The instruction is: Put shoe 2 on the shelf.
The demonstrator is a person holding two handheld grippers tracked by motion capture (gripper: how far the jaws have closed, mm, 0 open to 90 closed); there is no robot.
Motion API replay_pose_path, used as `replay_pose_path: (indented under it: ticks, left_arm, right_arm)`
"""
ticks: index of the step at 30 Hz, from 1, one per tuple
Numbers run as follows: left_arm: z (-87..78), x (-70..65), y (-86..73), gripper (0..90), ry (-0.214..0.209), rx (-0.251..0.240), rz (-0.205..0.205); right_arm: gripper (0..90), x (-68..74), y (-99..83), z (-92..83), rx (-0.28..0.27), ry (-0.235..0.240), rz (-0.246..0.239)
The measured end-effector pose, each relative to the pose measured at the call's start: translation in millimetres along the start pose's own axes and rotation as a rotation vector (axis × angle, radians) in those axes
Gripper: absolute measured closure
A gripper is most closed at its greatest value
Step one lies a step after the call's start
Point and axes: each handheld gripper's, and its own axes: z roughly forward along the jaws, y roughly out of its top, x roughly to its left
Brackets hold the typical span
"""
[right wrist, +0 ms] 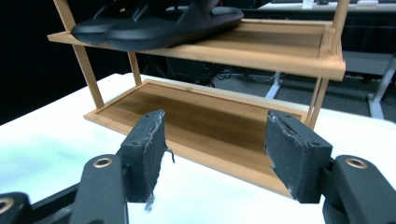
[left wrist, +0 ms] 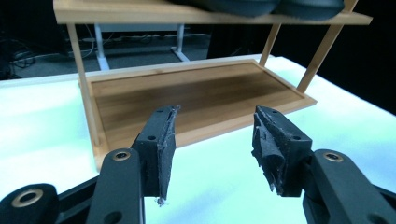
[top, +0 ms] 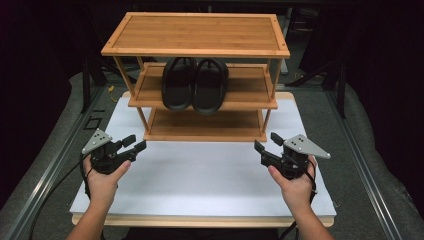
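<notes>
Two black slippers (top: pixel 194 85) sit side by side on the middle shelf of a three-tier bamboo rack (top: pixel 196 34), which stands toward the far edge of the white table (top: pixel 200 180); the top and bottom shelves are bare. We hold our left claw (top: pixel 136 144) near the rack's front left corner and our right claw (top: pixel 264 143) near its front right corner, both above the table, apart from the rack and angled inward. Each claw stands wide with nothing between its jaws, as the left gripper view (left wrist: pixel 212 149) and right gripper view (right wrist: pixel 215 158) confirm.

We judge this to be the approach step, before any grasp. Next we would need to lift both claws to the middle shelf, reach in under the top shelf, and close on a slipper's edge or strap.

We count one rack, three shelves, two slippers, two claws.
</notes>
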Motion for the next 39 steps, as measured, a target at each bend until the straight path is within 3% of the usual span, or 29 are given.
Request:
replay_pose_path:
  ticks: [6, 14, 17, 21, 28, 39]
  left_arm:
    - [-2.4, 0.1, -21.3, 49.0, 0.008, 0.024, 0.013]
    - [5.2, 7.7, -40.7, 49.8, 0.016, 0.059, -0.014]
    - [9.9, 7.5, -47.5, 50.8, -0.008, 0.083, -0.004]
    - [15.0, 7.3, -54.6, 50.7, -0.021, 0.100, 0.009]
    - [23.0, 2.5, -65.6, 49.7, -0.041, 0.141, 0.049]
    - [42.0, -4.6, -79.5, 49.9, -0.088, 0.231, 0.073]
  right_arm:
    - [38.0, -3.2, -18.8, 0.6, 0.029, -0.008, 0.030]
    - [37.7, -4.5, -47.5, 6.6, 0.069, -0.052, 0.009]
    - [37.3, -5.7, -62.6, 15.2, 0.133, -0.054, -0.006]
    - [37.4, -6.3, -77.3, 22.3, 0.179, -0.049, -0.023]
    - [37.4, -0.4, -85.8, 25.7, 0.197, -0.028, -0.063]
    - [37.6, 5.1, -95.4, 36.1, 0.261, 0.018, -0.055]
